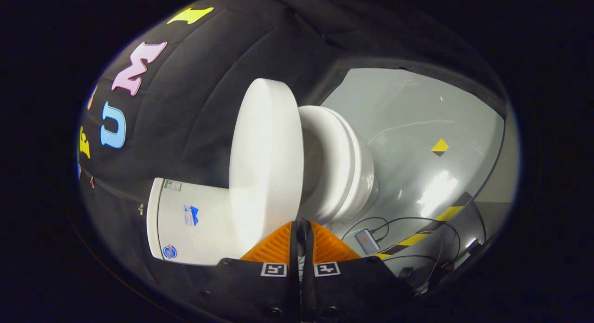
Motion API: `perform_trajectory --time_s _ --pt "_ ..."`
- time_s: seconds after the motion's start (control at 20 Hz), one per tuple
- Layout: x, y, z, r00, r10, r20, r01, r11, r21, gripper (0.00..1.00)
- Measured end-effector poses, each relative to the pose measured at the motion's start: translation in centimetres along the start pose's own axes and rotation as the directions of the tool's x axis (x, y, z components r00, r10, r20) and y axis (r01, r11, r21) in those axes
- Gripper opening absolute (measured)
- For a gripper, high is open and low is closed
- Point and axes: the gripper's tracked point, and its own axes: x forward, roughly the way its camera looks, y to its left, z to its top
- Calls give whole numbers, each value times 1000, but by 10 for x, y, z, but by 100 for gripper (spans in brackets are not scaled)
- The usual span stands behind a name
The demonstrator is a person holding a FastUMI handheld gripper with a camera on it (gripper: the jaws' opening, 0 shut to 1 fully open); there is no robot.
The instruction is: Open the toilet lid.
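**Toilet lid raised, tongs closed at its edge**

The toilet is the landmark here, and the camera sees it rolled on its side. Its lid (pixel 267 160) is lifted clear of the seat (pixel 345 160) and stands close to the tank (pixel 190 225), with the bowl opening showing between lid and seat. The tongs (pixel 301 228) sit right at the lid's near edge, their two fingers (pixel 278 244) pressed together with almost no gap; they look closed on nothing, and whether their tips touch the lid I cannot tell. On the far side of the toilet from the tank the grey floor (pixel 417 114) spreads out, with a small yellow-and-black marker (pixel 439 147) on it. Nearer the tongs, beside the bowl's base, a small grey box (pixel 366 242) lies on the floor with thin black cables (pixel 417 220) running from it toward a yellow-and-black striped strip (pixel 441 221).
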Motion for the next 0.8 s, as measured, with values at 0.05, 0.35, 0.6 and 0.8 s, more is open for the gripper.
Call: perform_trajectory --time_s 0.05,0.35,0.6,0.8 --pt "-5 8 -1 1000 1 4 -1 1000 -24 6" --pt "-28 51 0 996 -54 68 62 990 -130 6" --pt "-43 83 -8 989 -102 108 118 980 -162 6" --pt "-50 103 -14 982 -119 145 150 961 -232 6"
